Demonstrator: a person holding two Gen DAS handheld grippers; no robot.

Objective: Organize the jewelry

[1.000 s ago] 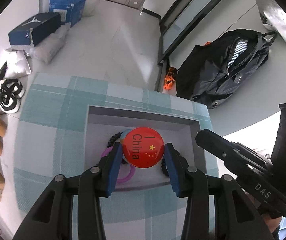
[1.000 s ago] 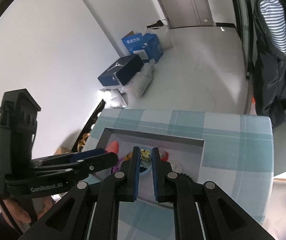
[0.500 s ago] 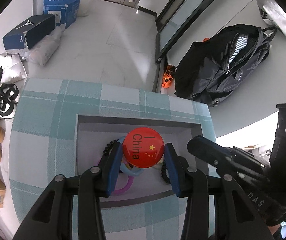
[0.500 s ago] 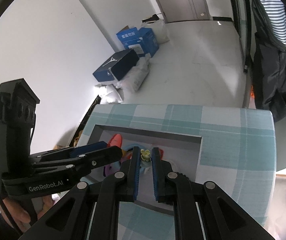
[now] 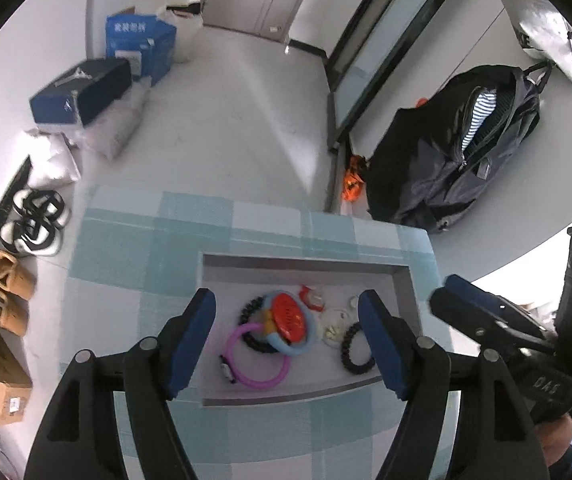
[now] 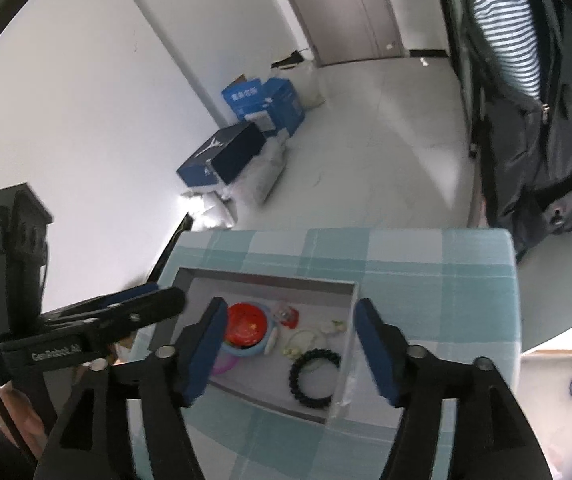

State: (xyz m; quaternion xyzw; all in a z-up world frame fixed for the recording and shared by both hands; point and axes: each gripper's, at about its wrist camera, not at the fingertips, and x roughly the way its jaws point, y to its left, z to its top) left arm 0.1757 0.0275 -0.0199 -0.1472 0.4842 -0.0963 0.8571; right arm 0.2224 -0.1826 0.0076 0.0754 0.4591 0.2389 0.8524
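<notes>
Both grippers just released. Left gripper [image 5: 287, 338] jaws now wide, red badge [image 5: 287, 316] dropped into tray [image 5: 305, 265], lying between jaws. Right gripper [image 6: 287, 346] also wide, empty; charm no longer held. Both drops look done.

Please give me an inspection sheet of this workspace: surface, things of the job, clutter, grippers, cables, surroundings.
Surface: table with teal checked cloth.
Job's things: grey tray holds red badge lying on a light blue ring, pink ring, two black bead bracelets, small pale pieces.
Clutter: nothing seen on the cloth outside the tray.
Grippers: left gripper open, empty; right gripper open, empty; both above the tray.
Cables: nothing seen.
Surroundings: blue boxes, shoes, black bag on the floor.
</notes>
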